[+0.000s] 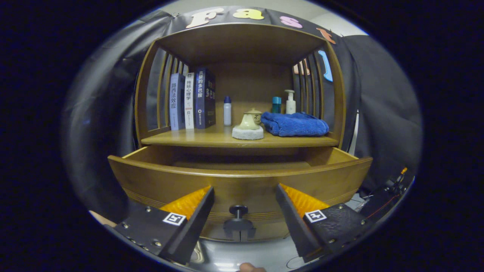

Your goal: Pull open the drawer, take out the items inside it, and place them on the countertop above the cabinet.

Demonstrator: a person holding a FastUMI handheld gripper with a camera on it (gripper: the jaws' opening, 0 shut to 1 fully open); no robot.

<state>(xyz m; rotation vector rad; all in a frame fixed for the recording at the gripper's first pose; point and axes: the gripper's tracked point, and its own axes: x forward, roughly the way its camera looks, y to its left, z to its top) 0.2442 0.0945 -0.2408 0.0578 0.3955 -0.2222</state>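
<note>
Drawer is pulled out, dead ahead at 12 o'clock, its knob between the fingers. Gripper fingers apart, holding nothing. Contents hidden behind the drawer front, so weight and grip can't be judged. Desk above already carries a towel; space is tight.

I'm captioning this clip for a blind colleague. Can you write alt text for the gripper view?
A curved wooden drawer stands pulled open, its small dark round knob between the spread fingers of the open gripper, untouched. On the countertop above sit three upright books, a folded blue towel, a cream lidded pot and several small bottles.
</note>
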